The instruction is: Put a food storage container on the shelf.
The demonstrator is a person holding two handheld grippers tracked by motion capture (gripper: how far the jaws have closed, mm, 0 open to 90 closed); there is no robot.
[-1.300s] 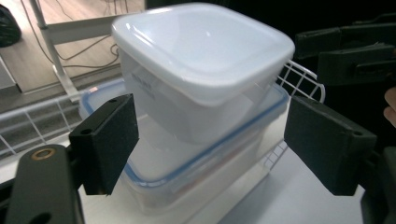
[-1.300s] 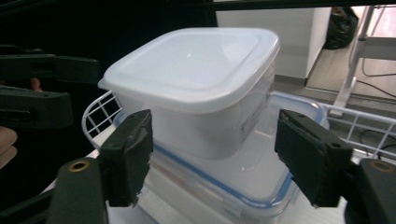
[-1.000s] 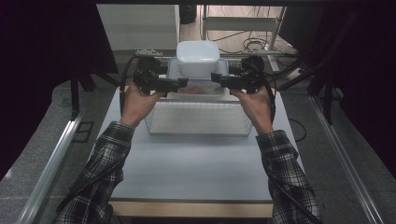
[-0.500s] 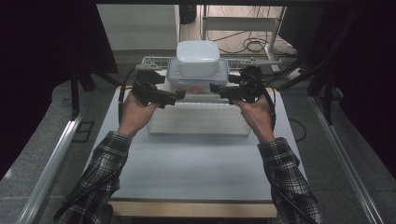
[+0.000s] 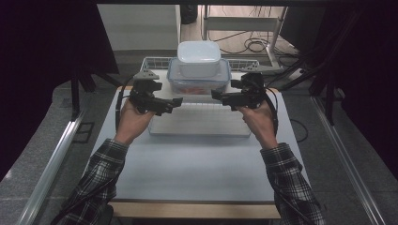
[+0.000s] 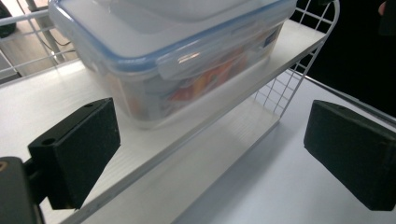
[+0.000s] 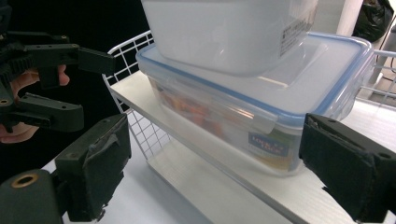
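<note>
- The clear rectangular plastic food box with a blue-rimmed clip lid (image 5: 199, 80) sits on the upper shelf of a white wire rack (image 5: 199, 124), straight ahead of both grippers and between them, with its long axis running across from one gripper to the other.
- A white opaque square tub (image 5: 199, 57) rests on top of that lid, touching it.
- The left gripper (image 5: 170, 104) is just off the box's left end, slightly nearer the person; its jaws stand wide apart with nothing between them, and in the left gripper view the box (image 6: 177, 56) lies beyond and above the pads.
- The right gripper (image 5: 217, 95) mirrors it off the right end; its jaws have just been opening and hold nothing, the box (image 7: 261, 116) ahead of them on the shelf edge.
- Both look about equally near the box, so neither hand has the clear advantage.
- Both forearms reach forward, with wrists turned inward so the grippers point at each other roughly level, at shelf height.
</note>
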